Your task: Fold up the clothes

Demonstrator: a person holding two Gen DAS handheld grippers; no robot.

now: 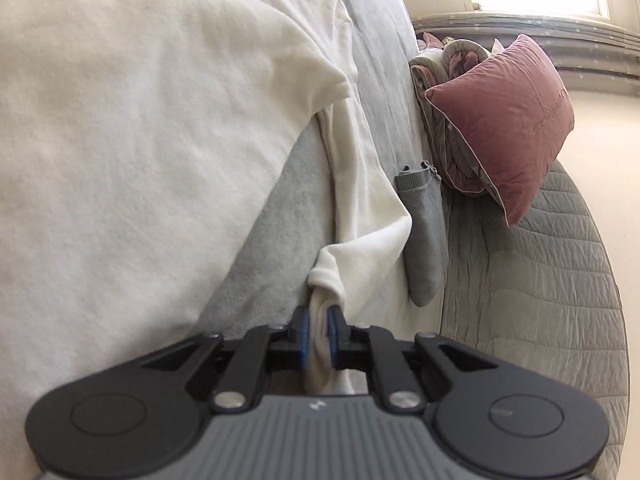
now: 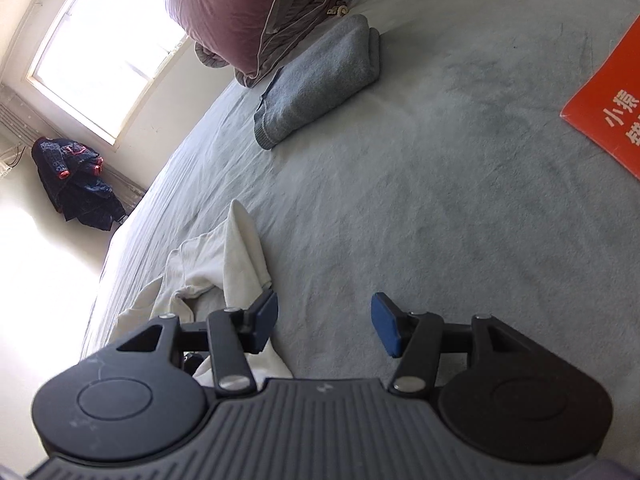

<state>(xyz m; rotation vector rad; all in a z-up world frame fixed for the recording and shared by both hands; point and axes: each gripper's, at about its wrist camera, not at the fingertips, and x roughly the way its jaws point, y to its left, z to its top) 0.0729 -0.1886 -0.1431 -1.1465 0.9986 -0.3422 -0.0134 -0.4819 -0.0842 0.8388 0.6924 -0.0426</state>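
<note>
Ahead of me a bright window (image 2: 106, 46) floods the cream wall (image 2: 160, 136) with daylight. The bed (image 2: 440, 200) wears a grey quilted cover, a pink pillow (image 1: 504, 120) at its head.

Blown-out daylight from the window (image 2: 104, 52), soft shadows, fisheye-bent edges, slight blur

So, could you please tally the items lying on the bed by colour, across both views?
White: 1, the white sweatshirt, its cuff pinched in the left gripper
Grey: 1, the folded grey garment
Pink: 1, the pink pillow
Orange: 1, the orange booklet
Total: 4
</note>
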